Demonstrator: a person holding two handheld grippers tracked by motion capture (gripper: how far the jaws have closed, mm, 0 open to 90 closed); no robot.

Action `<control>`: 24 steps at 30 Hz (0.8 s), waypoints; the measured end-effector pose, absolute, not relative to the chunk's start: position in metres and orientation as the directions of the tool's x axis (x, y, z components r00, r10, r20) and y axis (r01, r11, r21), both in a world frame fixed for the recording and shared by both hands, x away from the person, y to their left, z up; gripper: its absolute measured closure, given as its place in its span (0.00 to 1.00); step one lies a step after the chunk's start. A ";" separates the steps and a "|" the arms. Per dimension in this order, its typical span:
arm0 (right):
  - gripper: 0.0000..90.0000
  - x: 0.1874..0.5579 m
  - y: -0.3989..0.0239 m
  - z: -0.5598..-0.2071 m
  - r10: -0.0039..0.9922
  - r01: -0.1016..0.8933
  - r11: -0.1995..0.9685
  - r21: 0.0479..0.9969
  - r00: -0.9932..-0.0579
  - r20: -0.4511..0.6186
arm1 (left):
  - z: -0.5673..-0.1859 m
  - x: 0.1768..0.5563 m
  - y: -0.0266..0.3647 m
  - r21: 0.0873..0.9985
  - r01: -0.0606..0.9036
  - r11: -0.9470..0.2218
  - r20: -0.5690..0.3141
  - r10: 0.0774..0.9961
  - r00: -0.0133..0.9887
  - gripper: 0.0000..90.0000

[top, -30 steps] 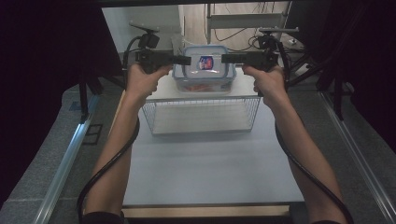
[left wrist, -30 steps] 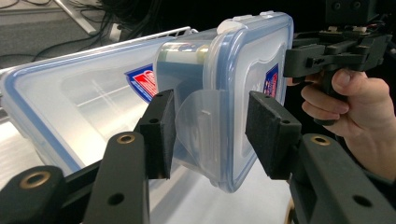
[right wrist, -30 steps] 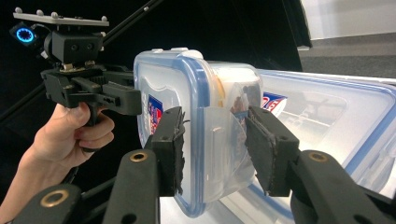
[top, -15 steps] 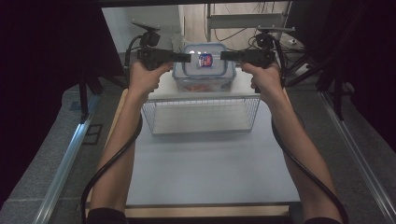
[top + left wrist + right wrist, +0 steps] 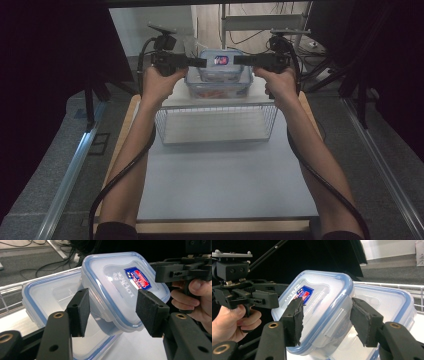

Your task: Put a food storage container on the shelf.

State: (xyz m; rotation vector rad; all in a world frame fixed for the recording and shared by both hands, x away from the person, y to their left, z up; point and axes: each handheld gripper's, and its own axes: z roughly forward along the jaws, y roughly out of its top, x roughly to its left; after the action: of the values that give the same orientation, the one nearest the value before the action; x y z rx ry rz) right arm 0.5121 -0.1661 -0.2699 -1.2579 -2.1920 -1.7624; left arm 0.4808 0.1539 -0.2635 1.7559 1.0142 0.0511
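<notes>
Both grippers' jaws have just been opening, so I'm straddling the small box (image 5: 125, 290) loosely, left gripper (image 5: 112, 312) and right gripper (image 5: 325, 320) no longer pinching. It's tilting on the big box (image 5: 200, 87) atop the far rack (image 5: 215, 120), long axis left-right; it could slide off.

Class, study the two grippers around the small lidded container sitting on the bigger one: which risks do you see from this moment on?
1. The small container lies tilted on the large container; with the left gripper and the right gripper having just been opening around it, pads apparently clear of it, it may slide off.
2. Both boxes sit on a wire rack, so a slip could mean a fall to the table.
</notes>
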 end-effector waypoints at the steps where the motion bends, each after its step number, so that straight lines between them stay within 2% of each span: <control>1: 0.49 0.513 -0.166 -0.271 0.545 0.616 0.010 0.788 -0.664 0.512 | -0.264 0.481 0.154 0.795 0.601 -0.082 -0.417 0.645 0.640 0.50; 6: 0.48 0.515 -0.166 -0.270 0.557 0.607 0.010 0.795 -0.663 0.500 | -0.264 0.479 0.154 0.799 0.596 -0.078 -0.415 0.646 0.640 0.47; 10: 0.43 0.514 -0.165 -0.266 0.599 0.574 0.029 0.818 -0.665 0.446 | -0.265 0.476 0.156 0.805 0.589 -0.071 -0.405 0.659 0.634 0.44; 13: 0.44 0.510 -0.168 -0.264 0.624 0.549 0.050 0.834 -0.670 0.403 | -0.265 0.473 0.159 0.816 0.573 -0.072 -0.392 0.659 0.642 0.41; 18: 0.53 0.502 -0.175 -0.261 0.638 0.509 0.070 0.858 -0.684 0.353 | -0.264 0.463 0.161 0.859 0.497 -0.122 -0.289 0.687 0.667 0.35; 24: 0.69 0.487 -0.180 -0.256 0.645 0.451 0.116 0.885 -0.712 0.278 | -0.264 0.448 0.162 0.910 0.382 -0.160 -0.170 0.697 0.696 0.30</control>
State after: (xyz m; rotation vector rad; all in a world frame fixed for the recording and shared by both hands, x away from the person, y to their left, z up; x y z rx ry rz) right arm 0.4870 -0.1802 -0.2565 -1.2291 -2.4708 -1.8408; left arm 0.4485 0.1616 -0.2638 1.7783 0.8591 0.3480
